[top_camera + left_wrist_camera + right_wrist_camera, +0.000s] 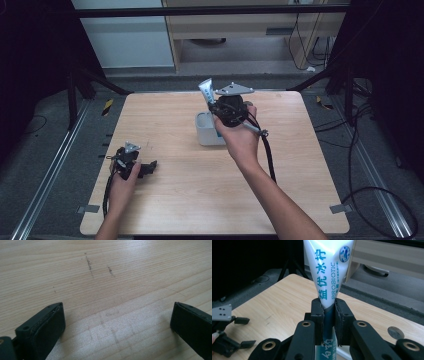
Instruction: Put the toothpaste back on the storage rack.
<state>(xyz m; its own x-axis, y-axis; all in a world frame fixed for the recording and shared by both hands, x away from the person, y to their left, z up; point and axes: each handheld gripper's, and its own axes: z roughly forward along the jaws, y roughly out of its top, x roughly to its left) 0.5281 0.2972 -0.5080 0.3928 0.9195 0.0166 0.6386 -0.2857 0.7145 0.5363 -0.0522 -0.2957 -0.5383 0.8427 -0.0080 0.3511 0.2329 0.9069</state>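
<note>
At mid-worktop, just behind centre: one small white holder [205,131], boxy with rounded corners, open at the top, smooth and plastic-looking. Contents not readable from the high view, with the right hand in front of part of it.

Directly above that holder: one tube [206,91], lifted clear of the rim, pinched in the right tool [216,106]. Same tube [329,272] up close in the right gripper view: glossy white film, flat and wide at the crimped top, narrowing downward to a dark teal lower part between the pads. Printed in blue with Chinese characters and the word PROBIOTIC, plus one round blue emblem near the upper edge. Two black pads [317,315] pressed against the narrow part from both sides, pad faces rough and frayed at the edges.

Near the front left of the worktop [190,200]: left tool [142,167], resting low on the wood, held by the left hand [122,187]. Spread wide, with nothing between the two black jaws but bare wood. Pad faces finely ribbed, rubbery in look.

Count: two tools, one tube, one holder, two grey three-cornered plates, one on each tool.

Worktop itself: pale wood, square with rounded corners, fine straight grain, a few short dark scuff marks [88,265] ahead of the left tool. Around it: grey carpeted floor [50,130], metal rails, loose black cables.
</note>
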